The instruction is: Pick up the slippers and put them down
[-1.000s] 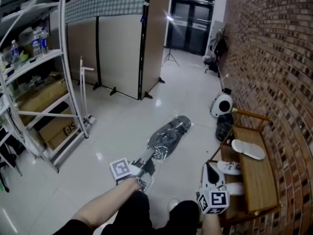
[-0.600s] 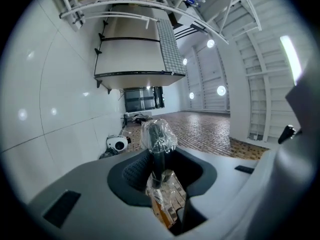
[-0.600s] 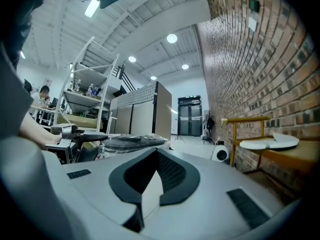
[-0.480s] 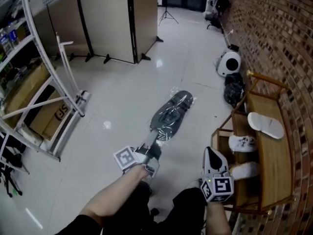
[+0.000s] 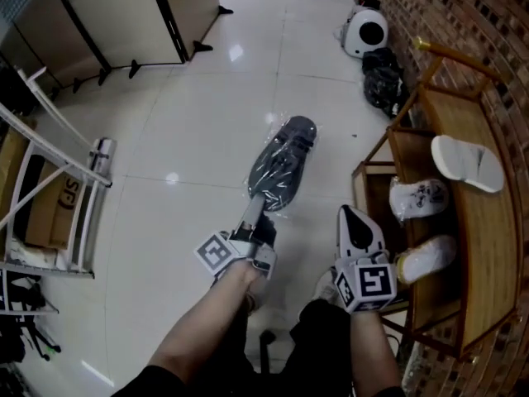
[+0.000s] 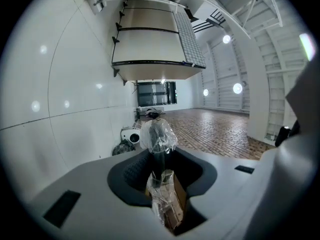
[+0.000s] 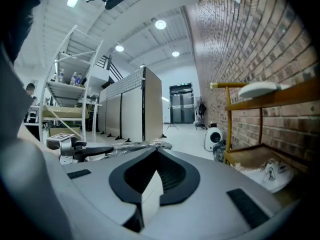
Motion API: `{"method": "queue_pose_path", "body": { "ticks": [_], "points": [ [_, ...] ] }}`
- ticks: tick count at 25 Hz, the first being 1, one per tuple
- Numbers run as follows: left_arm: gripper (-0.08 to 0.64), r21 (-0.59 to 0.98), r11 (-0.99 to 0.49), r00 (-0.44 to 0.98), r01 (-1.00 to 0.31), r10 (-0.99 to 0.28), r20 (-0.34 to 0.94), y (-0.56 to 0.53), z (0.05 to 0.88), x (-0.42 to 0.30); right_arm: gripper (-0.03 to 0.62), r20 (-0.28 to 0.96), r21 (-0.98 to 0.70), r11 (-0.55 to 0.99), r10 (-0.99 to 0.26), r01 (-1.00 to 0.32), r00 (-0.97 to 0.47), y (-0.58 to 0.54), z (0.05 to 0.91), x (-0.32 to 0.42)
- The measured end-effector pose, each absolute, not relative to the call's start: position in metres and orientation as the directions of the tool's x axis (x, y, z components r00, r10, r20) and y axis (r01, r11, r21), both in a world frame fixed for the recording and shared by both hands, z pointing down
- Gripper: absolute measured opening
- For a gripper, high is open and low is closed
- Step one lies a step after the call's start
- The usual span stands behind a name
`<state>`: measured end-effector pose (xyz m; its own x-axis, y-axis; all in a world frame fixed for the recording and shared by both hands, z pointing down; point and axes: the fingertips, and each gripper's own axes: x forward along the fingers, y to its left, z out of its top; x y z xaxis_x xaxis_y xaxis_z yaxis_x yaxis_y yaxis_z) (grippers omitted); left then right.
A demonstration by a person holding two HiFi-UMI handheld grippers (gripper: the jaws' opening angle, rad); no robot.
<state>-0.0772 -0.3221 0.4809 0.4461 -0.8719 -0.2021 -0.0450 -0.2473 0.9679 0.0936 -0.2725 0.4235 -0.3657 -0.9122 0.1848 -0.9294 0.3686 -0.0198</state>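
Left of the wooden rack (image 5: 483, 246), over the white floor (image 5: 207, 122): the left gripper (image 5: 253, 222) (image 6: 162, 184), closed narrow on one end of a dark slipper (image 5: 283, 160) (image 6: 158, 134) in clear plastic wrap. Slipper pointing forward, away from the person, roughly parallel to the rack's long side and well apart from it; crinkled plastic and a brownish card-like scrap pinched between the pads. Touching the floor or clear of it: cannot tell. Closer to the rack, just beside its near left corner: the right gripper (image 5: 357, 231) (image 7: 150, 184), jaws pressed together pad to pad, nothing between them. On the rack's top board: one white slipper (image 5: 467, 162), lying flat and unwrapped. On the rack's lower tier: two wrapped white slippers, one towards the far end (image 5: 419, 198), the other nearer the person (image 5: 426, 259). Behind the rack: a brick wall (image 5: 488, 15). Past the rack's far end, on the floor: a black bag (image 5: 382, 81), then a white rounded appliance (image 5: 365, 31). Far left of the rack: metal shelving (image 5: 50, 180).
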Motion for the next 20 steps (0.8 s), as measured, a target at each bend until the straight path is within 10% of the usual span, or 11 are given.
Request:
{"method": "queue_pose_path", "body": {
  "ticks": [20],
  "points": [
    [0.118, 0.996, -0.089, 0.534, -0.031, -0.843, -0.058, -0.354, 0.68, 0.037, 0.009, 0.477, -0.128, 0.107, -0.865, -0.986, -0.156, -0.307, 0.629, 0.156]
  ]
}}
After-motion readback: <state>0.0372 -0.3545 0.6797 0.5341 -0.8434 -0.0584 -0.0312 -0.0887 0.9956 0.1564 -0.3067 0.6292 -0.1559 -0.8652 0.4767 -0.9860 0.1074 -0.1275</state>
